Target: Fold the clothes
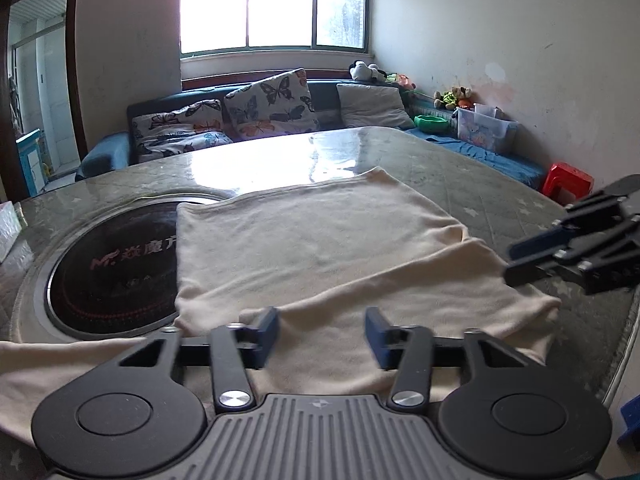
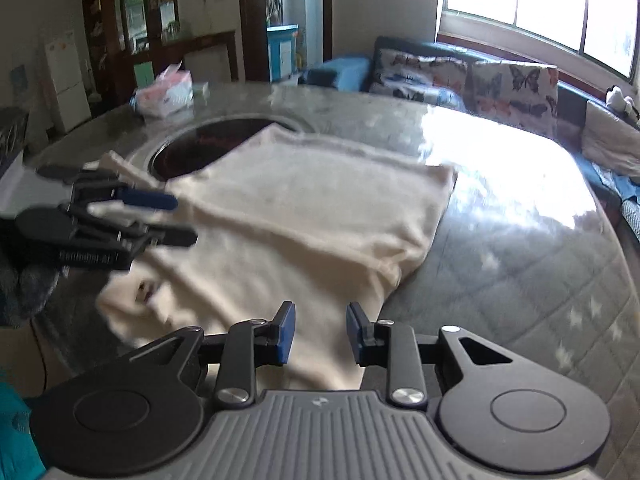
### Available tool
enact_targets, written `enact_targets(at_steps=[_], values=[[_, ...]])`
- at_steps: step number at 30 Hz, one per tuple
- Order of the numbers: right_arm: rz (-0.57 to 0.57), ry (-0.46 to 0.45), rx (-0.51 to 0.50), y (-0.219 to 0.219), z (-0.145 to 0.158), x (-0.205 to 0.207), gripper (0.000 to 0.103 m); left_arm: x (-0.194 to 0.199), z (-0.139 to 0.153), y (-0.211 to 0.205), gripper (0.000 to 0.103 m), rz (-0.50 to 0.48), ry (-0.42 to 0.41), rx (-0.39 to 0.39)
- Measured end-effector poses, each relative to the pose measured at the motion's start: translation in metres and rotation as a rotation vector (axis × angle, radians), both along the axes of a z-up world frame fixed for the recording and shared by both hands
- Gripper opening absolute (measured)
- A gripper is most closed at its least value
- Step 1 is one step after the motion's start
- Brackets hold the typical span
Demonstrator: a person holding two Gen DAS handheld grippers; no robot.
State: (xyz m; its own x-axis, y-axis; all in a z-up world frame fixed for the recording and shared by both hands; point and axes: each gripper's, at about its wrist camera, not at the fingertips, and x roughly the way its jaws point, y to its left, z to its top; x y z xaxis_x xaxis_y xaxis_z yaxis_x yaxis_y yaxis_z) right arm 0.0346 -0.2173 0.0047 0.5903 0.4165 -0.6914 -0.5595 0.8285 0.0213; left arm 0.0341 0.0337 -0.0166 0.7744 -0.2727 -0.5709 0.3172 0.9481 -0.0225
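Observation:
A cream garment (image 1: 320,248) lies partly folded on the round table (image 1: 500,200), one layer lapped over another; it also shows in the right wrist view (image 2: 312,208). My left gripper (image 1: 322,334) is open and empty just above the garment's near edge; it shows at the left of the right wrist view (image 2: 176,220). My right gripper (image 2: 321,332) is open and empty above the garment's near corner; it shows at the right of the left wrist view (image 1: 516,260), beside the garment's right edge.
A round black cooktop (image 1: 112,268) is set in the table, partly under the garment. A tissue pack (image 2: 166,94) sits at the far edge. A sofa with butterfly pillows (image 1: 268,104) stands behind, and a red stool (image 1: 568,180) stands by the table.

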Motion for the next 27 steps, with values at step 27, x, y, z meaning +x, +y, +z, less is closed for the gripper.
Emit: enact_targets(at_steps=[27], values=[[0.123, -0.019, -0.023, 0.051, -0.011, 0.009, 0.036, 0.001, 0.011, 0.060, 0.052, 0.207, -0.012, -0.026]])
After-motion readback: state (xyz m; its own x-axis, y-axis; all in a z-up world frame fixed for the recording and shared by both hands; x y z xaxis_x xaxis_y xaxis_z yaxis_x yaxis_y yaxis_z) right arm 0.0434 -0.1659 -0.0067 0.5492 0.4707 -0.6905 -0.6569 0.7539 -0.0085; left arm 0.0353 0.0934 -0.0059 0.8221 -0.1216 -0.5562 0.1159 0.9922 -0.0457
